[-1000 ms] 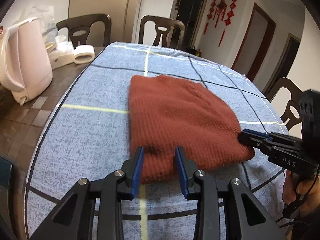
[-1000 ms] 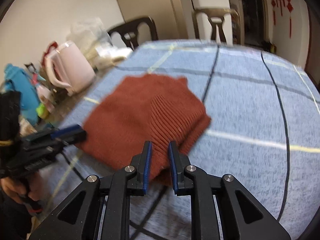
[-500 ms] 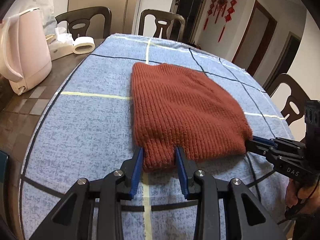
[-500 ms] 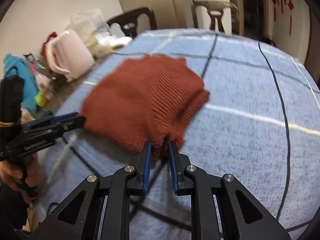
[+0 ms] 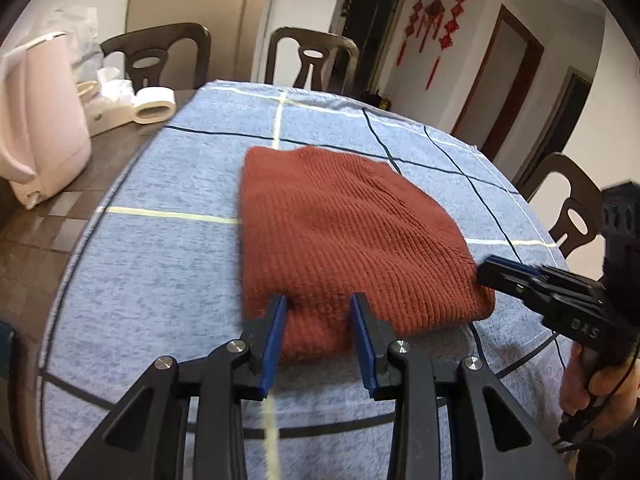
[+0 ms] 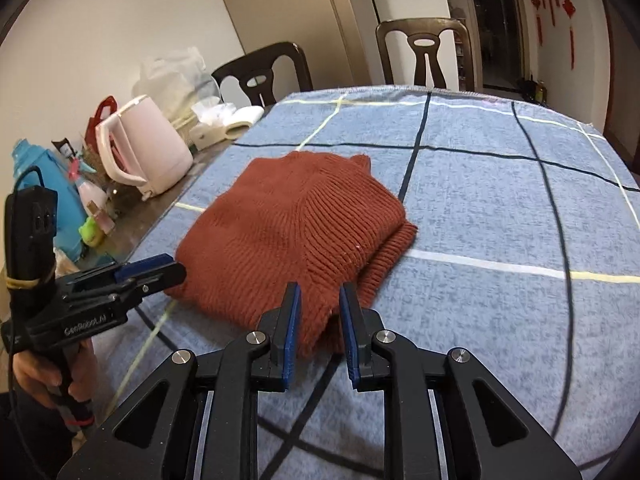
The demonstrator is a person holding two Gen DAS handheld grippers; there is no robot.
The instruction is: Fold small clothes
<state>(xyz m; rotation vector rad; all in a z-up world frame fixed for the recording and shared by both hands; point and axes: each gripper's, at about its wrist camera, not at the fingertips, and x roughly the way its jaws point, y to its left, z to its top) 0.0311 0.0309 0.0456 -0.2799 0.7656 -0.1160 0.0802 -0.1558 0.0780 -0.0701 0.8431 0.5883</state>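
- Pink kettle [image 5: 40,120]: stands at the far left on the bare brown part of the surface [image 5: 60,220], beside the blue checked cloth [image 5: 160,272].
- White tape roll [image 5: 154,105]: lies beyond the kettle, near the cloth's far corner.
- Left claw [image 5: 320,332]: blue-padded fingers apart, straddling the near-left edge of the sweater; whether the pads touch the knit cannot be told.
- Rust-red knitted sweater [image 5: 344,232]: folded into a compact bundle, lying flat on the cloth near the middle of the surface.
- Right claw [image 6: 318,332]: fingers apart, at the near-right corner of the sweater [image 6: 296,232], a fold of knit lying between them; not pressed shut on it.
- Dark wooden chairs [image 5: 316,60]: stand at the far edge and right side of the surface.
- Red hanging ornaments [image 5: 434,20]: on the back wall, beside a doorway.
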